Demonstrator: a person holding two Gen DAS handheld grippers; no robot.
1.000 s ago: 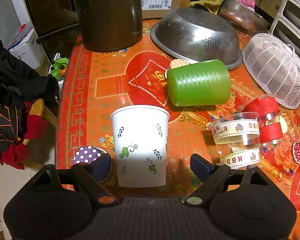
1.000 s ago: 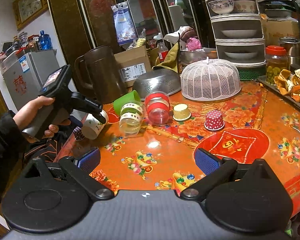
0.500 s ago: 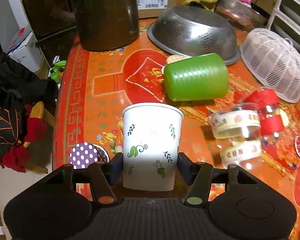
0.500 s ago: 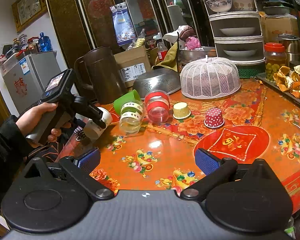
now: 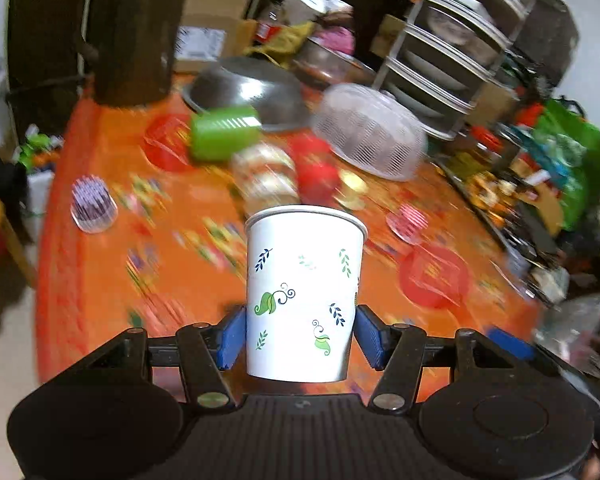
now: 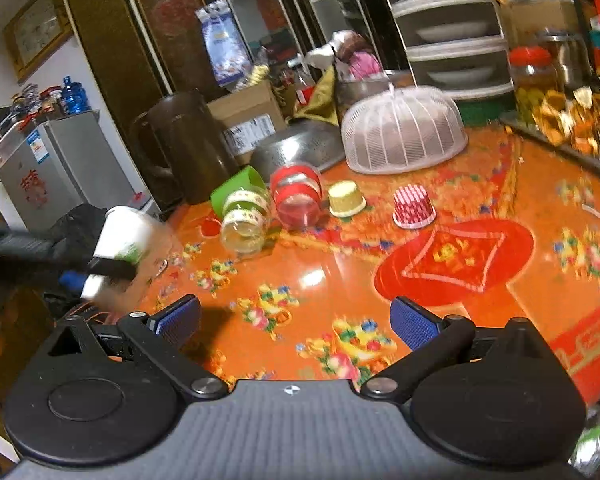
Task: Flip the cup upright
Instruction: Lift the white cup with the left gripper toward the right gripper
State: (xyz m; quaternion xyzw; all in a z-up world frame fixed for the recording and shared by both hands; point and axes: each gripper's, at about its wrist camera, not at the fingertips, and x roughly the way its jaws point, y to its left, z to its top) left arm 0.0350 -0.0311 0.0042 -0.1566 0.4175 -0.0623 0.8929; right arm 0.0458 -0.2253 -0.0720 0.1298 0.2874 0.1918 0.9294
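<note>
**Paper cup clamped and raised off worktop**

Left gripper (image 5: 300, 334) closed on paper cup (image 5: 305, 292), blue pads (image 5: 232, 336) pressed against lower wall at 9 and 3 o'clock. Grip low on the wall, likely to leave the rim free during rotation. Cup clear of orange worktop (image 6: 440, 312); in right wrist view, blurred and tilted at 9 o'clock (image 6: 124, 244). Judged mid-flip. Right gripper (image 6: 296, 322) spread wide, holding nothing, parked over bare worktop, apparently idle. Green cup (image 5: 224, 132) lying on its side at 11 o'clock of the held cup, well apart, beside steel colander (image 5: 248, 88)
</note>
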